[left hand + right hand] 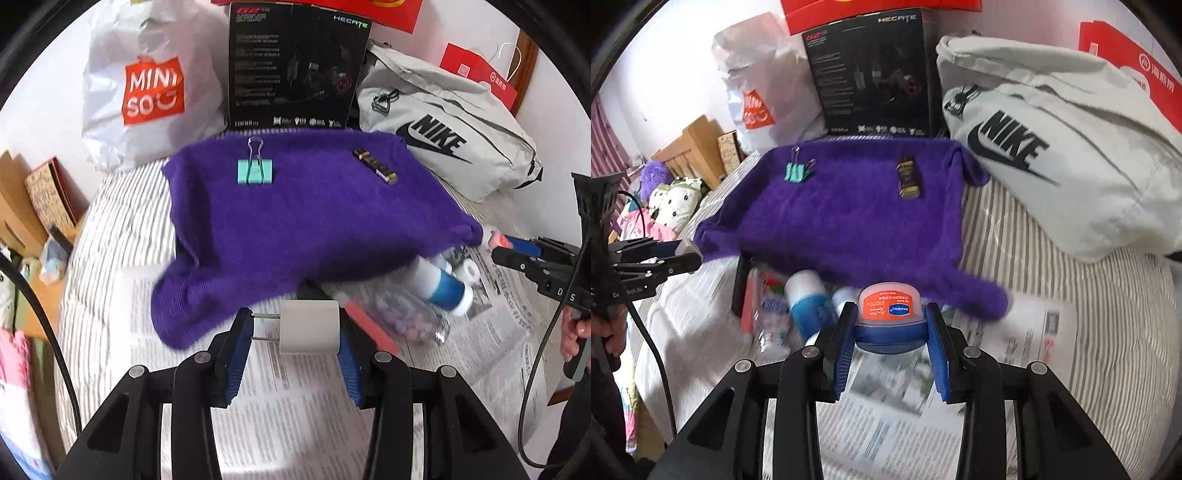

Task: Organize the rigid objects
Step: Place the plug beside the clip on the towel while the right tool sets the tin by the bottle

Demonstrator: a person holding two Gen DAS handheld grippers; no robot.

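My left gripper [297, 332] is shut on a white plug adapter [309, 327], prongs pointing left, just in front of the purple cloth [306, 214]. My right gripper [890, 325] is shut on a small jar [889, 314] with an orange label and a blue lid. On the cloth lie a teal binder clip [255, 170] and a dark gold-banded battery [375, 166]. Below the cloth's front edge lie a blue-and-white tube [445, 286], a clear bottle of pale beads [406, 317] and a pink stick [369, 325]. The right gripper with its jar [498, 240] also shows at the right edge.
The cloth covers a raised dark tray on a striped bed spread with newspaper [303, 402]. Behind stand a white shopping bag [147, 85], a black box [295, 66] and a grey Nike bag [443, 129]. Wooden furniture [22, 206] and soft toys [672, 199] lie left.
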